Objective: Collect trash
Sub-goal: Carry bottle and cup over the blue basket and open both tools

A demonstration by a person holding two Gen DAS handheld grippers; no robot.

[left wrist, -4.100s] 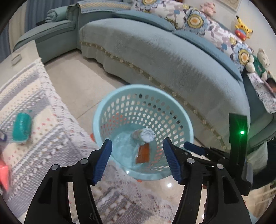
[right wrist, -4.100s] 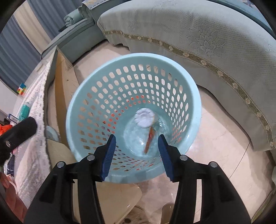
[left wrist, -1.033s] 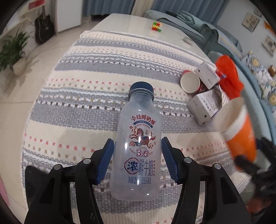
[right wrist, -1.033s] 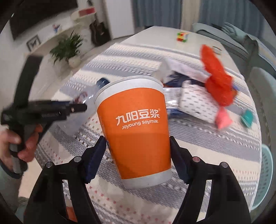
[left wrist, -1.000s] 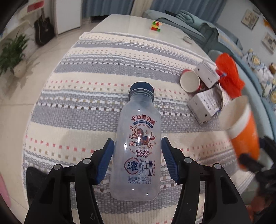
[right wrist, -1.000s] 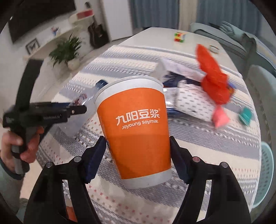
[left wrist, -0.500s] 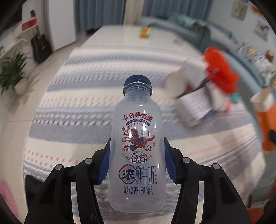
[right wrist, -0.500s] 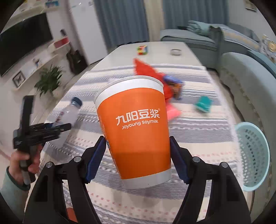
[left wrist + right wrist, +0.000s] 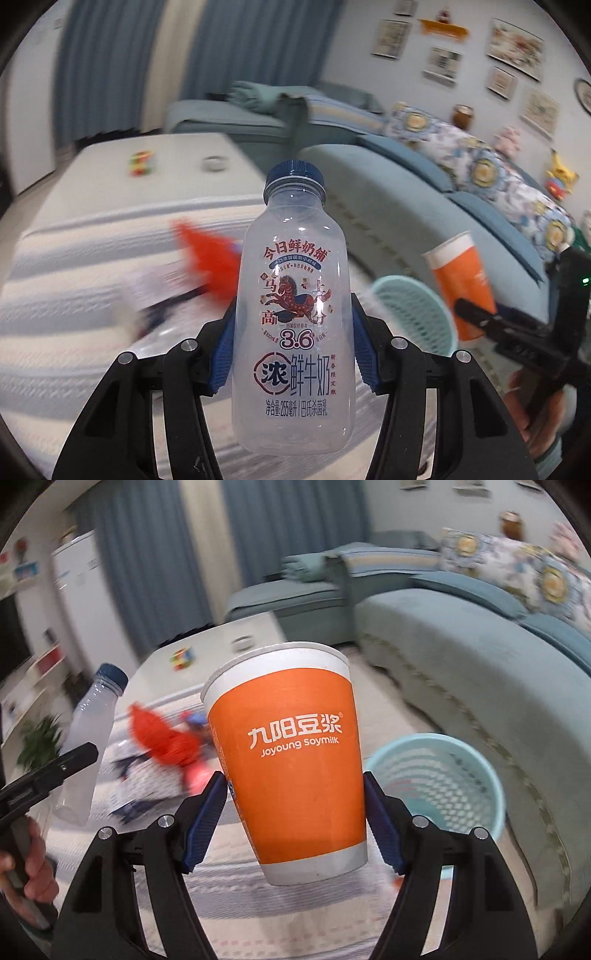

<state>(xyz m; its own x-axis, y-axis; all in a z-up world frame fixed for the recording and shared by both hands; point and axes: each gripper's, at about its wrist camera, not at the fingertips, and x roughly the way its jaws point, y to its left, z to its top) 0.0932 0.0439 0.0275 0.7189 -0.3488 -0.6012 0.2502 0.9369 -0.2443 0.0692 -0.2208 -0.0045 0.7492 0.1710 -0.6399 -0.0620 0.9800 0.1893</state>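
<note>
Both grippers lifted toward basket (image 9: 443, 771), jaws pinching bottle (image 9: 295, 314), cup (image 9: 291, 760), table litter blurred.

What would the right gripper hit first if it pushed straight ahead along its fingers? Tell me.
The right gripper is shut on the orange cup. Beyond the cup, the line seems to cross the far table end toward the sofa. Depth is unclear, and the cup hides part of the path.

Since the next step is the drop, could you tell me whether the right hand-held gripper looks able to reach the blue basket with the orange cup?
Probably yes: the basket stands open-topped just ahead and right of the cup, nothing between.
</note>
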